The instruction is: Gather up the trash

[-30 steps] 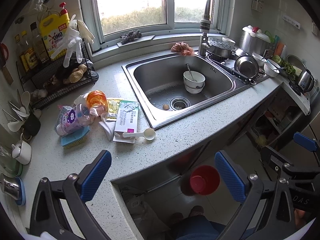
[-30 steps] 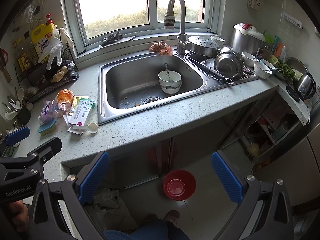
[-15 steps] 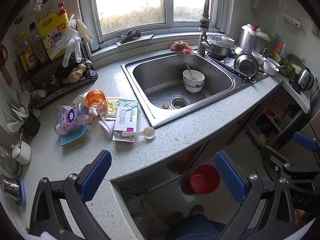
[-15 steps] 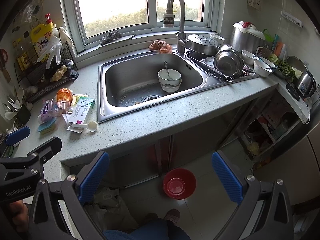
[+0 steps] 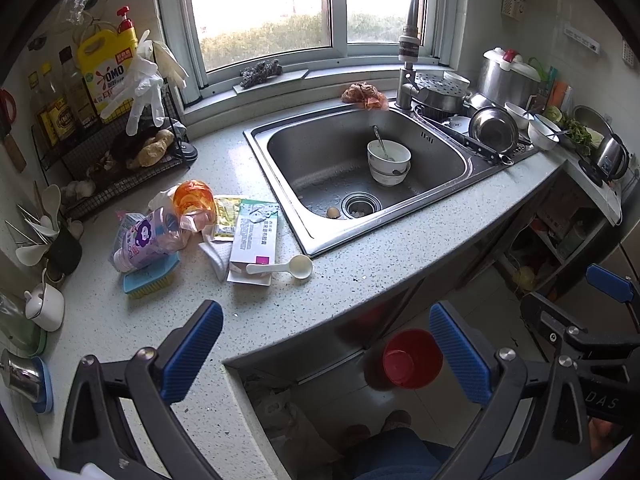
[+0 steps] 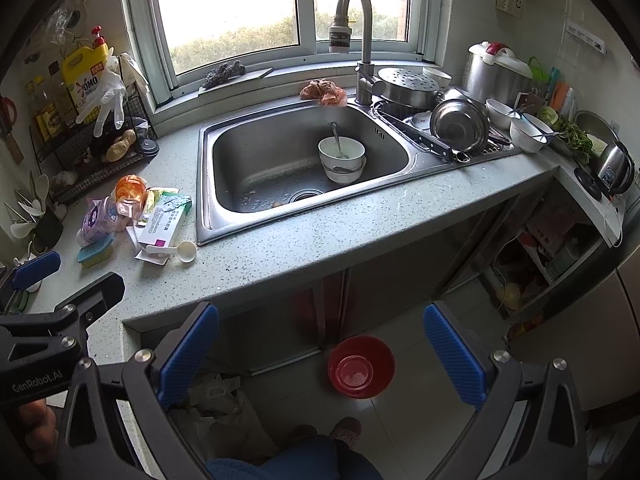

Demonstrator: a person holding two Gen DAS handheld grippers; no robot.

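Trash sits in a small pile on the speckled grey stone counter (image 5: 360,256), to the left of the shiny steel sink (image 5: 280,168). In the left wrist view, the left gripper (image 5: 326,350) hangs over the counter edge, well short of the pile. Its blue jaws are wide apart and hold nothing. The pile has a crumpled orange plastic wrapper (image 5: 194,200), a squashed pink and purple plastic pack (image 5: 146,238), a flat yellow sachet (image 5: 226,218), a white and green cardboard box (image 5: 254,240) and a white plastic scoop (image 5: 282,267) lying on the box. A blue scrub brush (image 5: 150,280) is under the pink pack. The wrappers look light, soft and crinkly, so I think a pinch on a puffed-up fold would work best. The box looks stiff and light, and its long edge seems a good place to grab. Two white bowls (image 5: 389,162) with a spoon sit in the sink, and a red plastic bowl (image 5: 412,358) is on the floor

In the right wrist view, the right gripper (image 6: 322,354) hangs over the floor in front of the counter. Its jaws are wide apart too, with nothing in them. The same pile lies far off to the left, and the scoop rests on the box, so it may slide off if the box tips
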